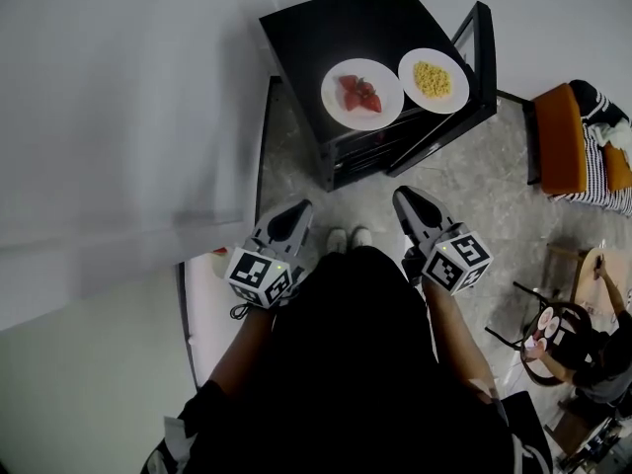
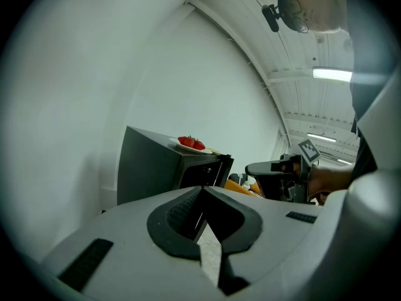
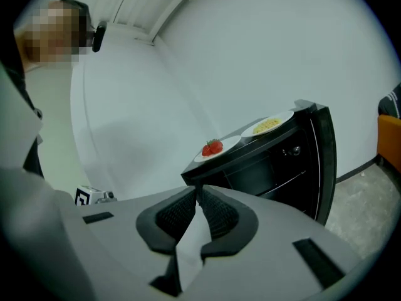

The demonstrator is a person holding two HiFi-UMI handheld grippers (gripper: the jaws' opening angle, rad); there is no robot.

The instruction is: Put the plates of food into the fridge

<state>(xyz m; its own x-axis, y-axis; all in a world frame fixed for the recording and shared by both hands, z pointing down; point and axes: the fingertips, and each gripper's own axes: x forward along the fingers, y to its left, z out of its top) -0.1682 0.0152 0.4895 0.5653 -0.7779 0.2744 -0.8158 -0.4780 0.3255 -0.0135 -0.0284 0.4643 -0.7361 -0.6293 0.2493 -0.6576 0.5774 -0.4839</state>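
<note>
**Reporter:** Jaws pressed together on both tools. The left gripper [image 1: 295,213] and the right gripper [image 1: 408,201] each carry nothing, their pads meeting tip to tip.

**Editor:** Why closed and empty?

**Reporter:** Probably because neither has reached the food yet. Both are held short of the front of the black cabinet [image 1: 316,28] and pointed towards it.

**Editor:** And the plates?

**Reporter:** They sit side by side on top of the cabinet, untouched. The strawberry plate [image 1: 361,94] is white with a red cluster at its middle. The plate of yellow food [image 1: 434,80] holds a loose pale heap and lies nearer the cabinet's right edge.
</note>
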